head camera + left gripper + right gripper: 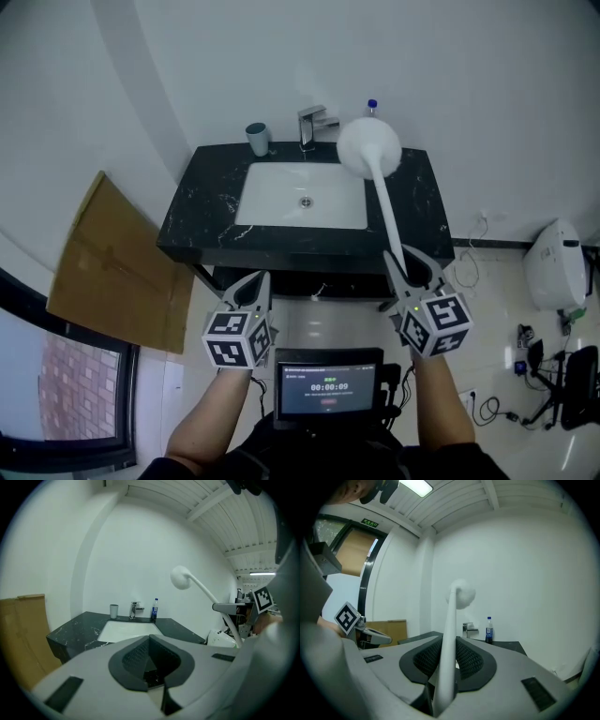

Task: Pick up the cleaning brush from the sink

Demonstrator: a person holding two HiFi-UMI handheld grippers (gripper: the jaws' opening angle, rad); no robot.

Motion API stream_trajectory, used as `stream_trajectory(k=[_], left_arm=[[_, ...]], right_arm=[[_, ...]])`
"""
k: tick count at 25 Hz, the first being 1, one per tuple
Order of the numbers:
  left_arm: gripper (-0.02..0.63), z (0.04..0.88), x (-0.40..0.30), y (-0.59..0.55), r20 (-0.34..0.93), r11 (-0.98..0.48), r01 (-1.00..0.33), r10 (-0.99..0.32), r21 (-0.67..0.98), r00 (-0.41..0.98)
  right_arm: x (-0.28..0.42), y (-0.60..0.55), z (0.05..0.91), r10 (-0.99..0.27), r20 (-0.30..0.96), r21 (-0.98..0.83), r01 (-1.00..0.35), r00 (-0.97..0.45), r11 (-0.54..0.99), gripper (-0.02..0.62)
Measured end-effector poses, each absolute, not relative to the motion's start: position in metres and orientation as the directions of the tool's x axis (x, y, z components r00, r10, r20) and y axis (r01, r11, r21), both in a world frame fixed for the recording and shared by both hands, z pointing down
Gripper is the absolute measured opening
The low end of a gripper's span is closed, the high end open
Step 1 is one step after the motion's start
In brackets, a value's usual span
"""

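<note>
The cleaning brush (369, 146) is white, with a round fluffy head and a long thin handle. My right gripper (410, 269) is shut on the handle's lower end and holds the brush in the air, head up over the counter's back right. In the right gripper view the handle (448, 648) runs up between the dark pads to the head (461, 594). The left gripper view shows the brush (181, 578) at the right. The white sink basin (281, 202) sits in a black marble counter (202, 211). My left gripper (249, 286) hovers before the counter's front edge, shut on nothing.
A grey cup (257, 139), a chrome faucet (312, 125) and a blue-capped bottle (372, 108) stand along the counter's back. Flat cardboard (108, 262) leans at the left. A white appliance (553, 264) and cables lie on the floor at the right. A small screen (328, 384) sits below my hands.
</note>
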State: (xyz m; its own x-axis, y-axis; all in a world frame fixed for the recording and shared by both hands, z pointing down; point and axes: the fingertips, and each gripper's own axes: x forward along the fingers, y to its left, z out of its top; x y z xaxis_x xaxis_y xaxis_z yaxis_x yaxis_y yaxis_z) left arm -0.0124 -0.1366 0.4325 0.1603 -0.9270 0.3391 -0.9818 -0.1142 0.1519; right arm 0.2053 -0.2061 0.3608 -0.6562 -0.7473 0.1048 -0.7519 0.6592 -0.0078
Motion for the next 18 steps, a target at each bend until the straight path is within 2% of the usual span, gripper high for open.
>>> stream_trajectory(k=[18], left_arm=[[0.0,0.425,-0.032,-0.123,0.319,-0.123,-0.978,-0.932,0.17,0.173]], right_arm=[[0.198,-0.188,0.354,-0.782,0.057,-0.017,-0.784,-0.62,0.621,0.072]])
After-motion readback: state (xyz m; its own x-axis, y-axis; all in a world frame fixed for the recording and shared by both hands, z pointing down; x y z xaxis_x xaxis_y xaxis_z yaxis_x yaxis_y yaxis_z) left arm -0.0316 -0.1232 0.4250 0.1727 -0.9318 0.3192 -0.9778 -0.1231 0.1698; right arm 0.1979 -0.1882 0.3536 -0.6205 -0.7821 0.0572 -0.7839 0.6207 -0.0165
